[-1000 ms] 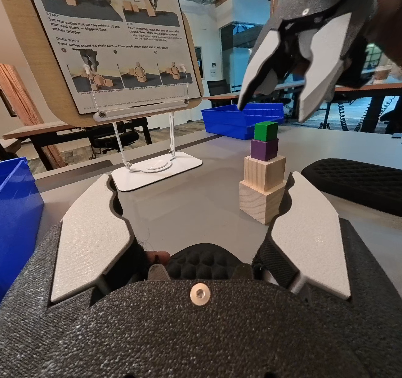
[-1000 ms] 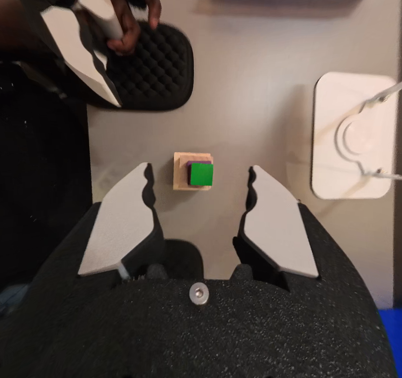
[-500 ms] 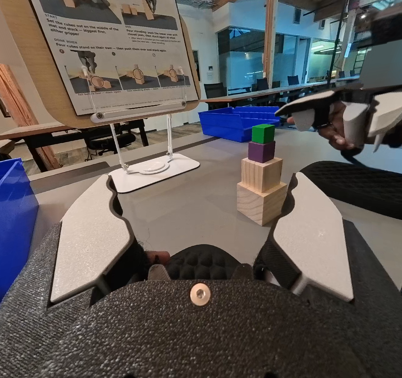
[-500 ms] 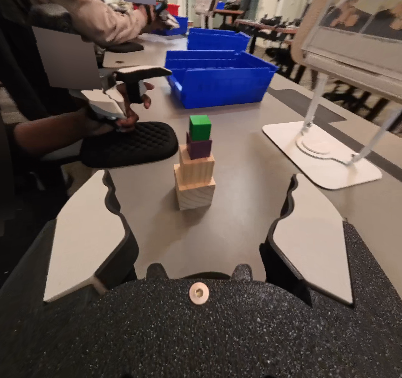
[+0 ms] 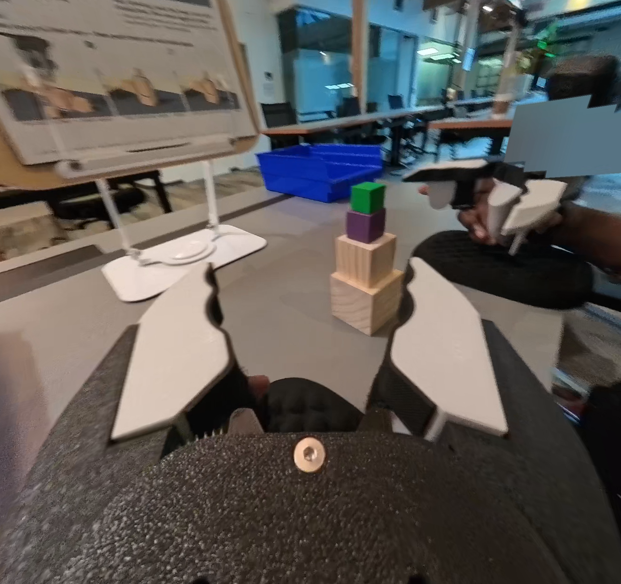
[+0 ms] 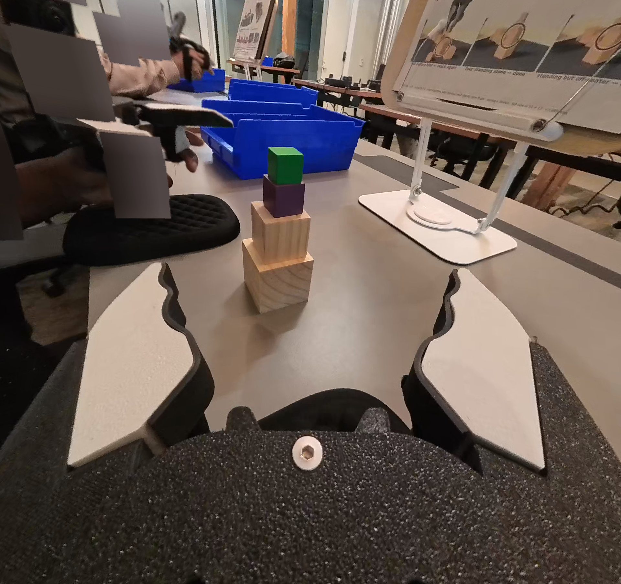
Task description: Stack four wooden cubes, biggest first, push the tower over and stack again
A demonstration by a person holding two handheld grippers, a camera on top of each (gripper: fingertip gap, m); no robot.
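Writing: only on the instruction sheet [image 6: 524, 40] clipped to a wooden board on a white stand [image 6: 440, 228]. It has printed text and photo panels; sharp in the right view, smeared by blur in the left view. A second, similar sheet stands far back, too small to make out. No brand marks visible on the cubes or bins.

Four-cube tower [image 6: 280, 232] stands on the grey table [image 6: 369, 316]: large wood cube at the base, a smaller wood cube on it, then purple, green on top. Upper cubes sit slightly off-centre.

Left gripper [image 5: 309, 285]: jaws apart, nothing between them, the gap narrower than the right's. Its right fingertip overlaps the base cube's edge in view; contact can't be judged.

Right gripper [image 6: 309, 285]: jaws wide, nothing gripped. The tower stands ahead of the tips, centred in the gap, clear of both pads.

Hidden: grey patches cover parts of the person at the frame edges. Each view shows the other gripper only from the side. The sheet is cut off by the frame.

Room: open table between tower and stand base. Black pad [image 6: 151, 228] just beside the tower on the other side, blue bins [image 6: 282, 138] behind.
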